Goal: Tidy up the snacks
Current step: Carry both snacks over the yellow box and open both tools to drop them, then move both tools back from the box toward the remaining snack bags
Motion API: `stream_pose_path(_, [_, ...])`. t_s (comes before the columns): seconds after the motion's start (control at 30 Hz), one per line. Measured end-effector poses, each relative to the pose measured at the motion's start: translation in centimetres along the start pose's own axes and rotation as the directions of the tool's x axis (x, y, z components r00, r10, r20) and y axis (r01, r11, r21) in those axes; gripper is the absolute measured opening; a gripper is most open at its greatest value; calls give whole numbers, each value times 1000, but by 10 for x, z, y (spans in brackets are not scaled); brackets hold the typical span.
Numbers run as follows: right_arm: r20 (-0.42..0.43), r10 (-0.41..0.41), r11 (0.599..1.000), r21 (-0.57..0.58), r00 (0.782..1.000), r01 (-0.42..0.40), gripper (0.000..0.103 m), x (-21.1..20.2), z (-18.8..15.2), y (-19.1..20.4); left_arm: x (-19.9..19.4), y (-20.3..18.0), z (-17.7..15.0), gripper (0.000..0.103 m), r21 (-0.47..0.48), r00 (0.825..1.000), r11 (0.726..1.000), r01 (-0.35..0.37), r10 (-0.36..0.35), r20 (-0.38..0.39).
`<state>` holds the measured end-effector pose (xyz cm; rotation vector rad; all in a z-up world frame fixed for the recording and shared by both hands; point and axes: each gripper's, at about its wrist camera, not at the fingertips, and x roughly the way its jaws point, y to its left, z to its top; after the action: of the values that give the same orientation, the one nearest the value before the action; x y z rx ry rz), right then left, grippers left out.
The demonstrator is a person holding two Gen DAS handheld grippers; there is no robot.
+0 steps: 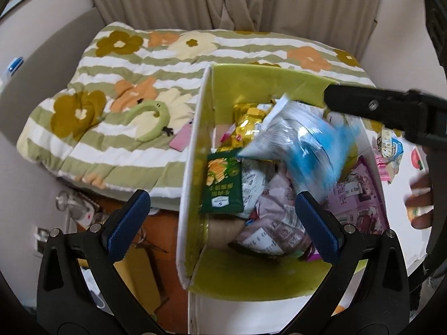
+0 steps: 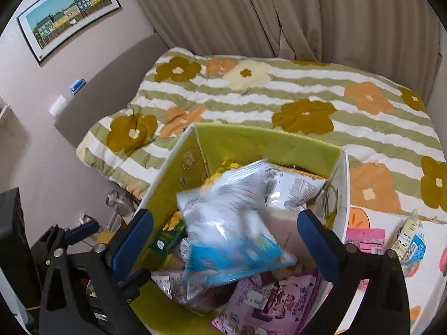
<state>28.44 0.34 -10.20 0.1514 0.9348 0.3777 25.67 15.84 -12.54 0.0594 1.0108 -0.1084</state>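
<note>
A cardboard box [image 1: 192, 150], white outside and green inside [image 2: 245, 139], holds several snack packs: a green chip packet [image 1: 222, 187], gold packets [image 1: 248, 122] and a purple pack [image 2: 273, 301]. A blue and white snack bag [image 2: 229, 231] shows blurred over the pile, between the fingers of my right gripper [image 2: 226, 240], which is open and not pressing on it. The left wrist view has that bag [image 1: 301, 145] just below one black finger [image 1: 363, 100] of the right gripper. My left gripper [image 1: 223, 223] is open and straddles the box's left wall, holding nothing.
Behind the box lies a bed with a flowered, striped quilt [image 2: 279, 95] and a green plush toy [image 1: 151, 120]. Pink packs [image 2: 366, 240] and a blue and yellow packet [image 2: 410, 240] lie on the white surface at the right. A person's hand [image 1: 419, 198] is there too.
</note>
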Motion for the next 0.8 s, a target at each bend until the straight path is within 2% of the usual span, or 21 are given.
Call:
stream_pose_path(0.13, [52,45,999,-5,998,-45,103,-8,-7,1,-8,0,-8,103,-12,1000,1000,5,-4,10])
stream_pose_path(0.23, [50,52,998,-24,997,-51,103,-15,-12,7,-18,-1,-11,103,-18,999,1000,5,-5,32])
stream_pose_path(0.53, [88,25,998,-63,996,-19,103,-55,-31,24,-60,-6,-24,103,-13,995,1000,4,-3,102])
stream_pose_path(0.8, [145,-41,998,-50,988,49,103,-99,-61,31,-97,-14,-43,103,23,986,998,51,-54,156])
